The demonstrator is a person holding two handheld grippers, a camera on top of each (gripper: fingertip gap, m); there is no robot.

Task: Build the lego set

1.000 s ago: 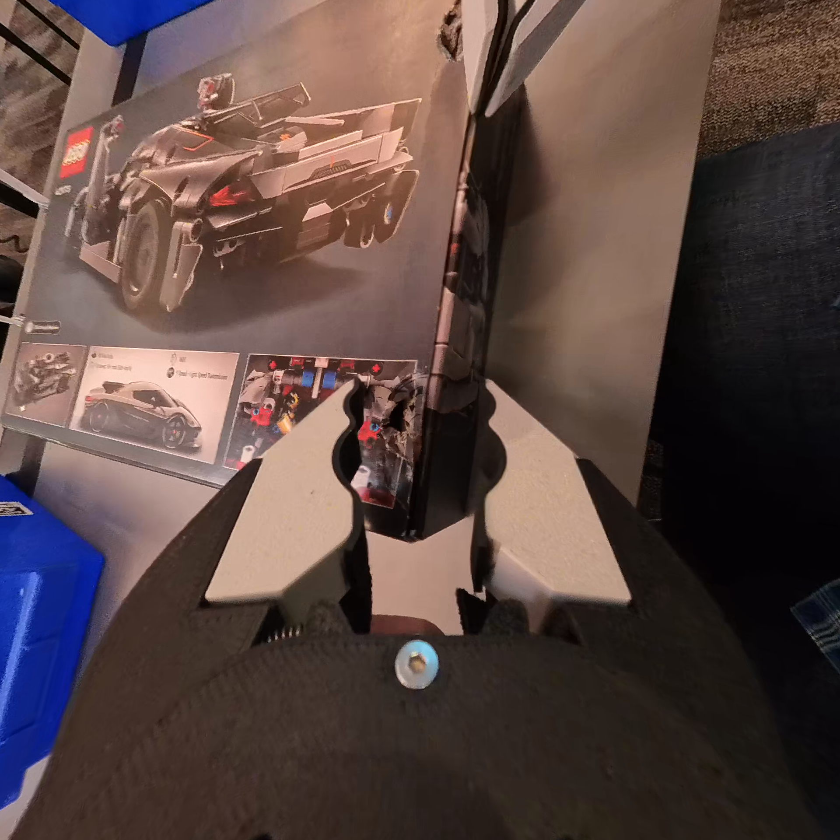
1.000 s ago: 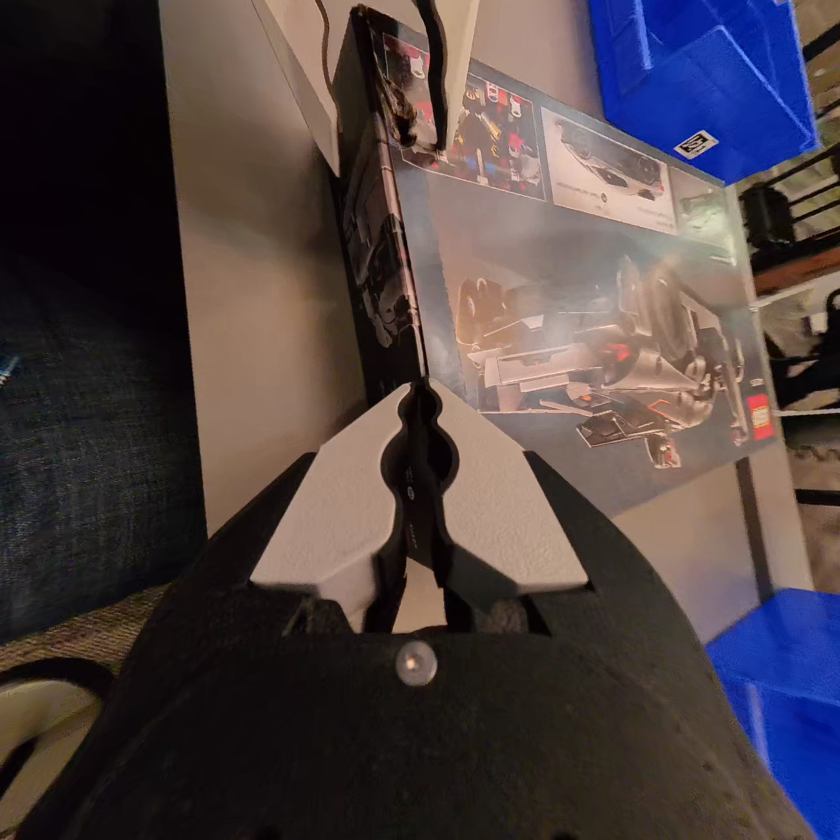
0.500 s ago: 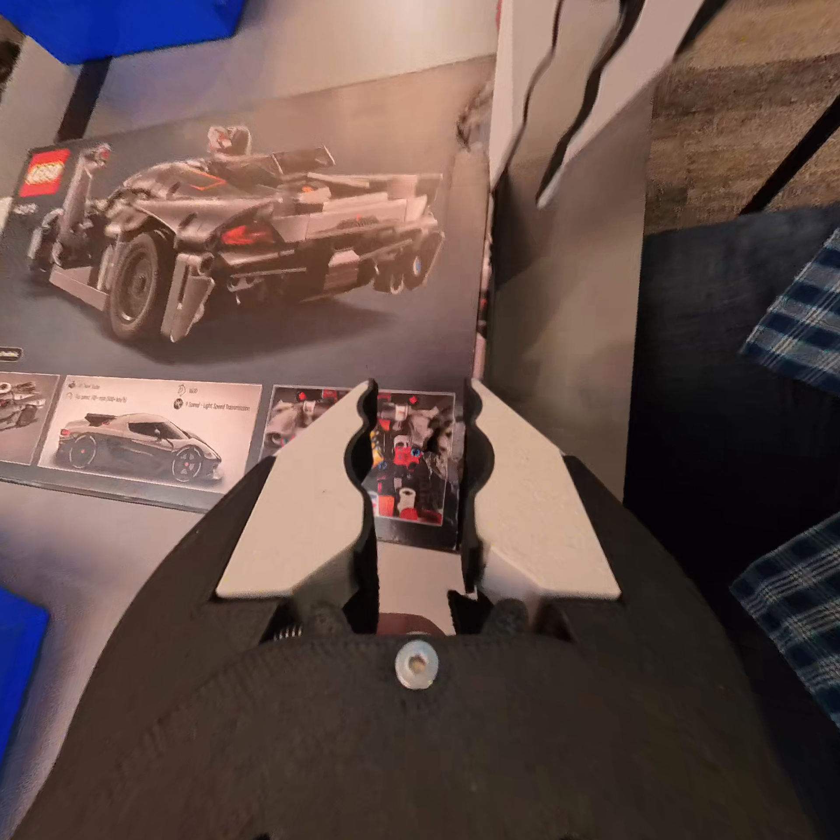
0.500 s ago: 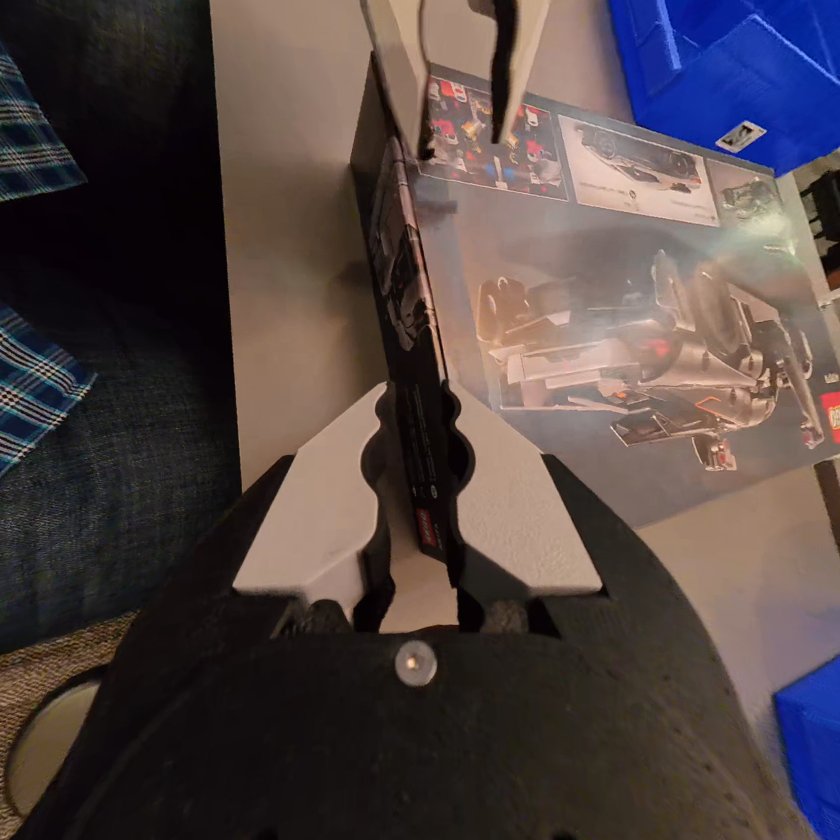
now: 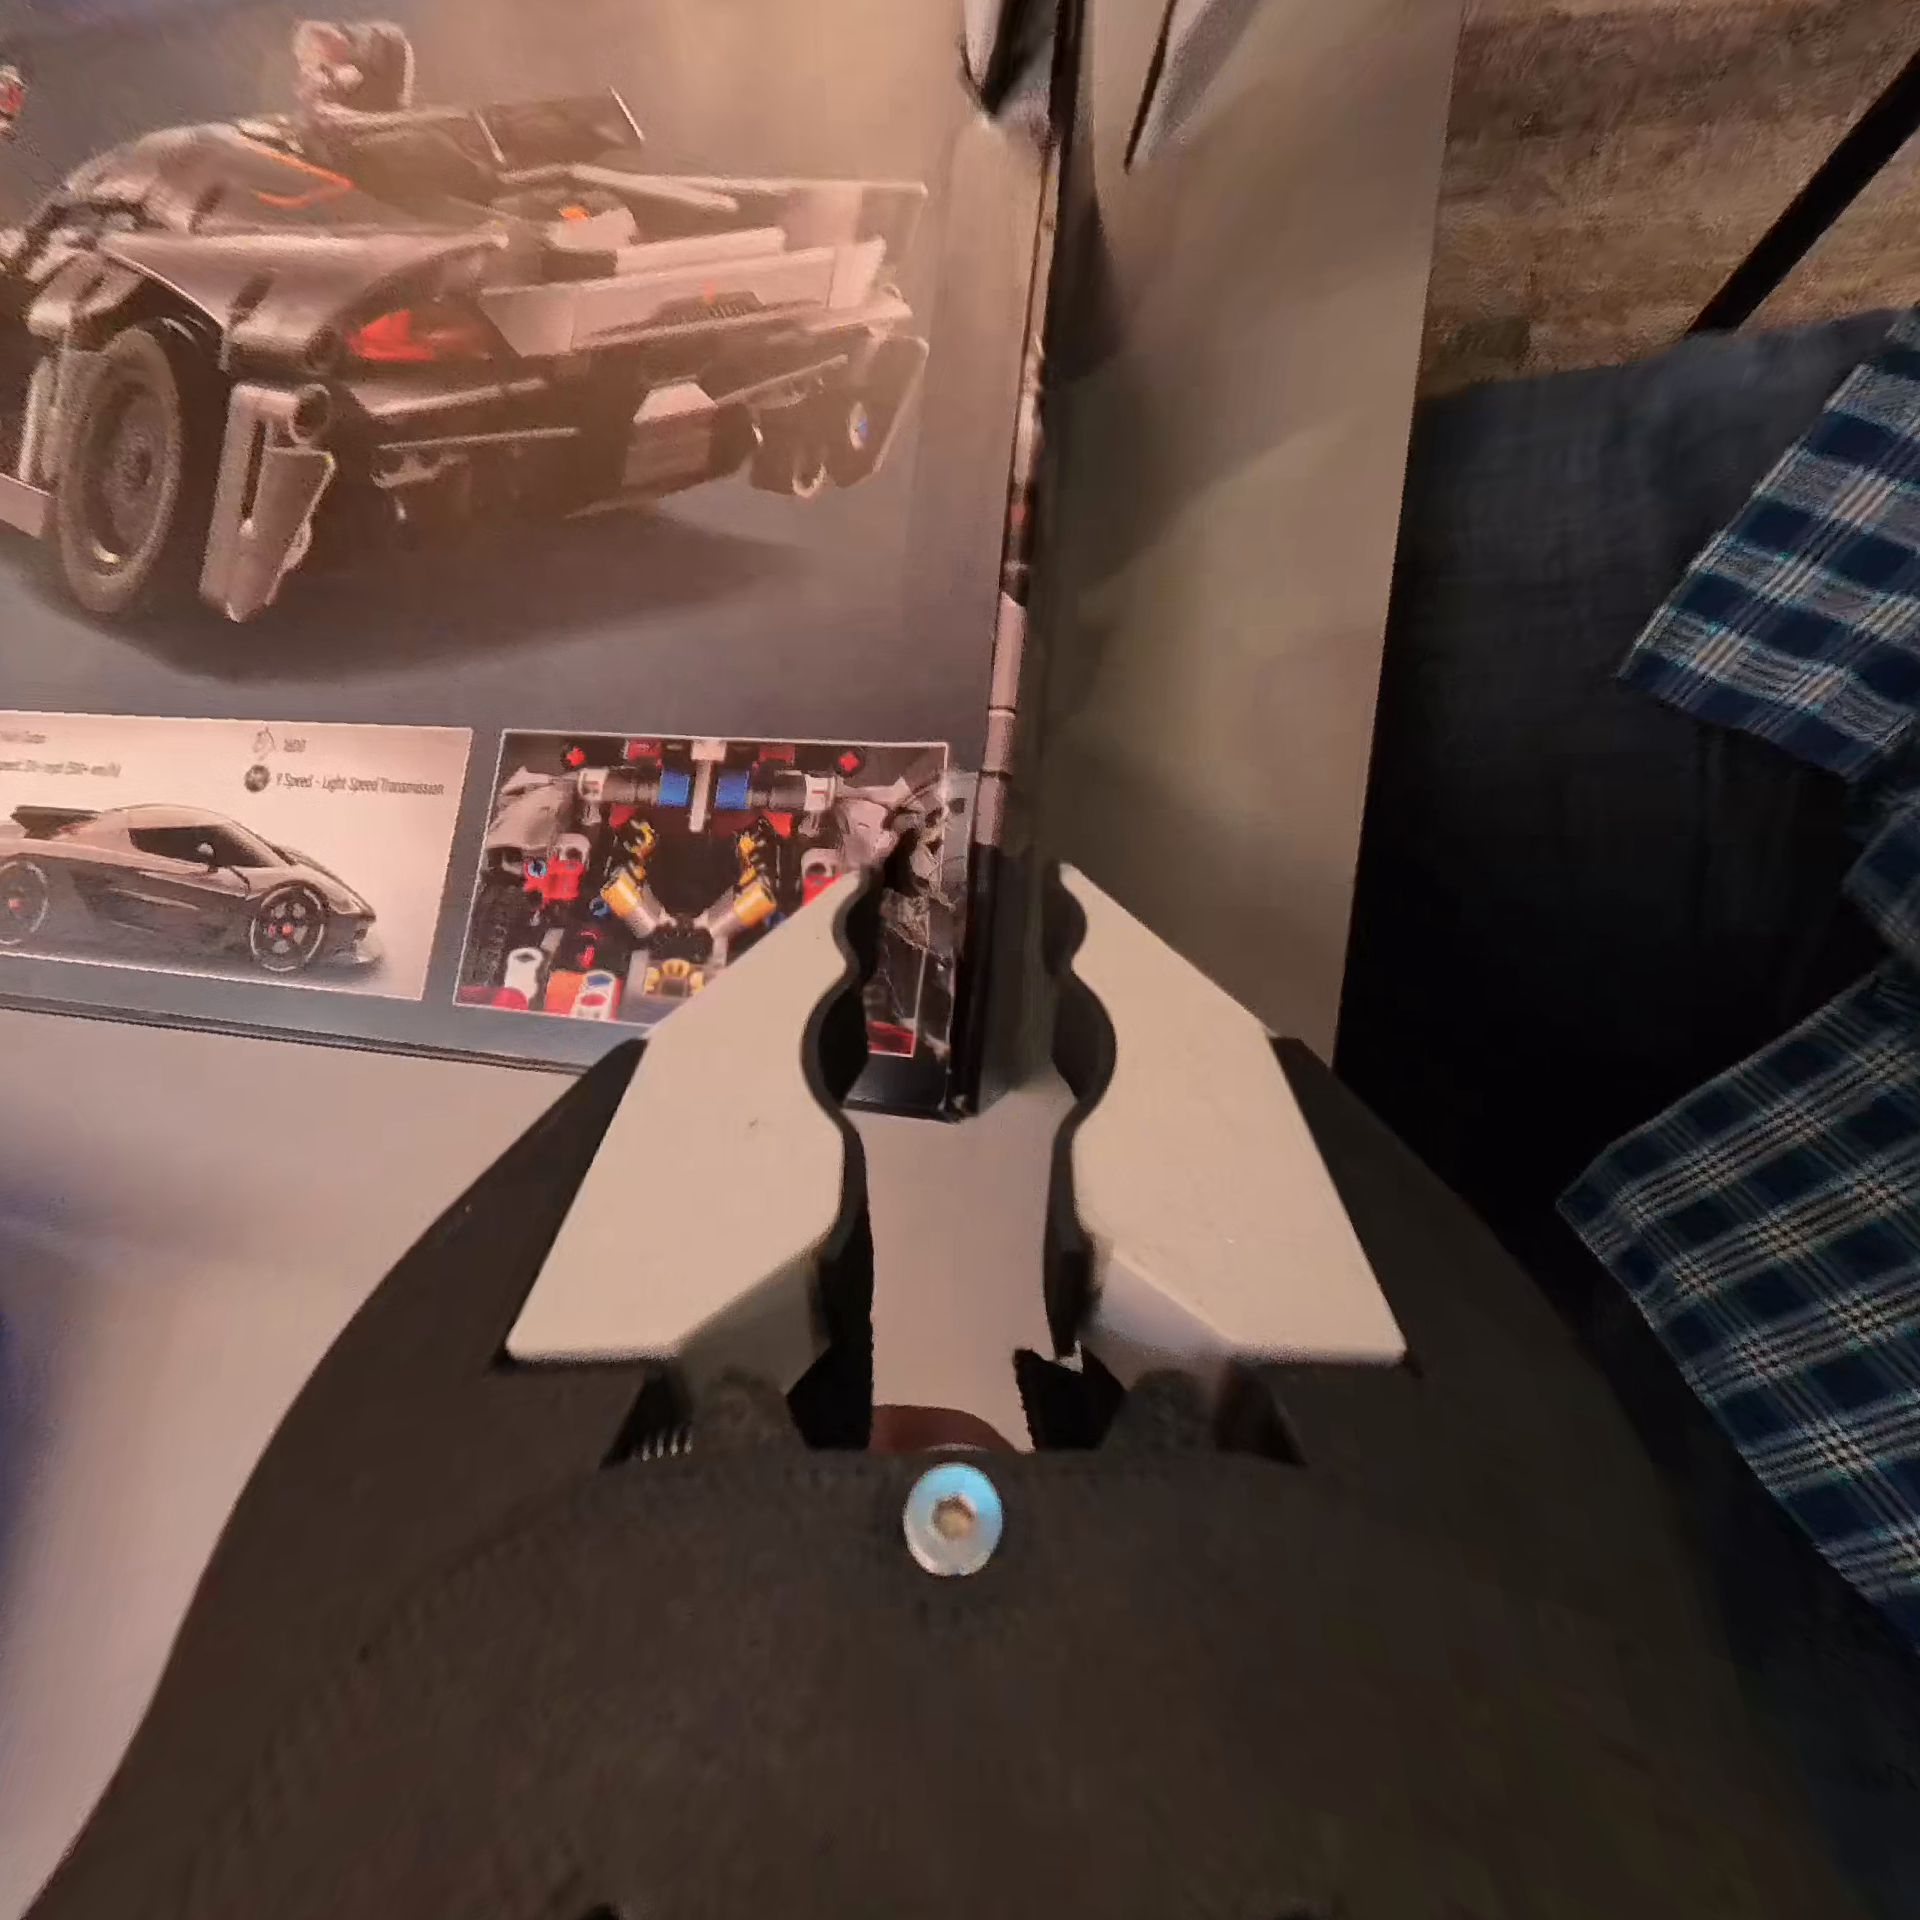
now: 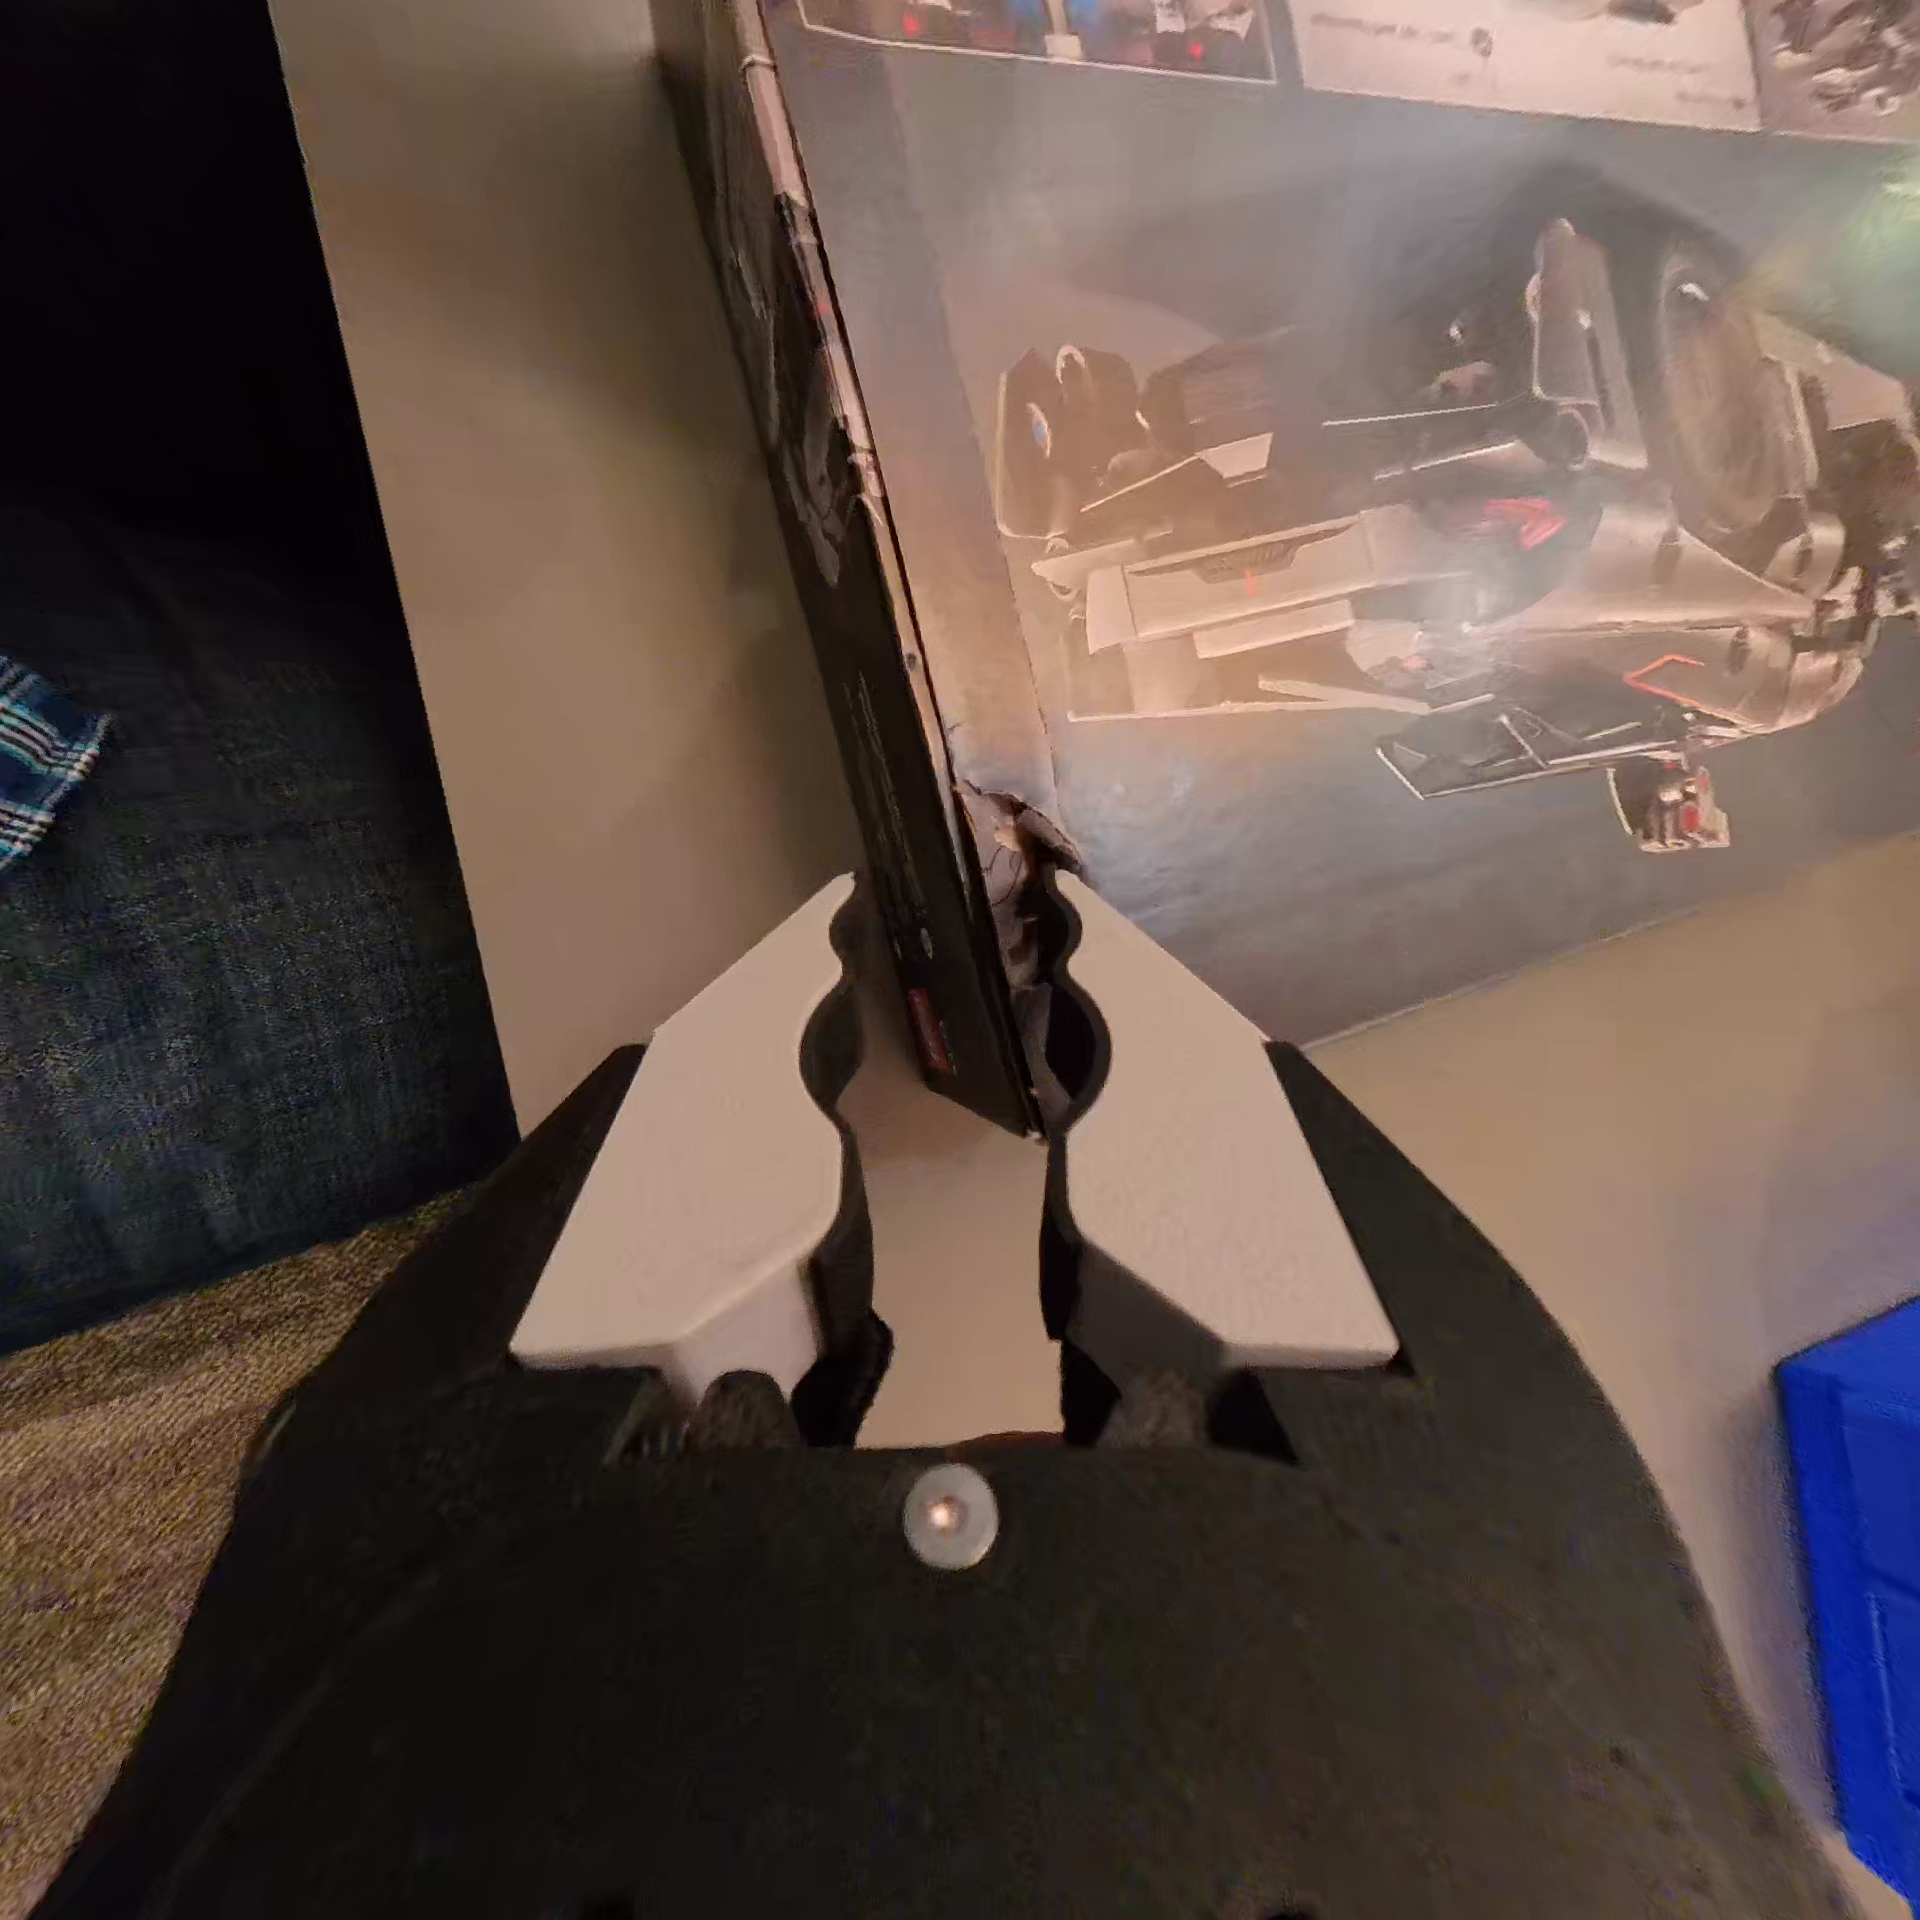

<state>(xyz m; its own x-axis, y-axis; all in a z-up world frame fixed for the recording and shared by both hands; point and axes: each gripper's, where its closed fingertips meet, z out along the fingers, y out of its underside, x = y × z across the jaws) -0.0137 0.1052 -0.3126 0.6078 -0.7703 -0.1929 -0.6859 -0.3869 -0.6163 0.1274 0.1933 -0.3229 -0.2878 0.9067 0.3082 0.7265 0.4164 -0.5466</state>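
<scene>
The lego box (image 5: 520, 582), with a grey car pictured on it, lies flat on the grey table (image 5: 260, 1195). My left gripper (image 5: 958, 883) is open, its fingertips on either side of the box's near right corner, where the cardboard is torn (image 5: 920, 935). The right gripper's white fingers (image 5: 1049, 62) show at the far end of the same edge. In the right wrist view the box (image 6: 1351, 520) fills the upper right. My right gripper (image 6: 954, 883) is open and straddles the box's dark side panel (image 6: 914, 831) at its near corner, next to another tear (image 6: 1013, 831).
A blue bin (image 6: 1860, 1455) stands on the table at the right. Past the table's edge are dark blue fabric (image 5: 1558, 727), plaid cloth (image 5: 1766, 1247) and carpet (image 5: 1610, 156). Bare table strip (image 6: 582, 520) runs beside the box. The tips of one gripper are about 15 centimeters away from the tips of the other.
Both grippers moved in closer to the box's corners. The right gripper went from shut on the edge to open around the corner. The left gripper's fingers narrowed.
</scene>
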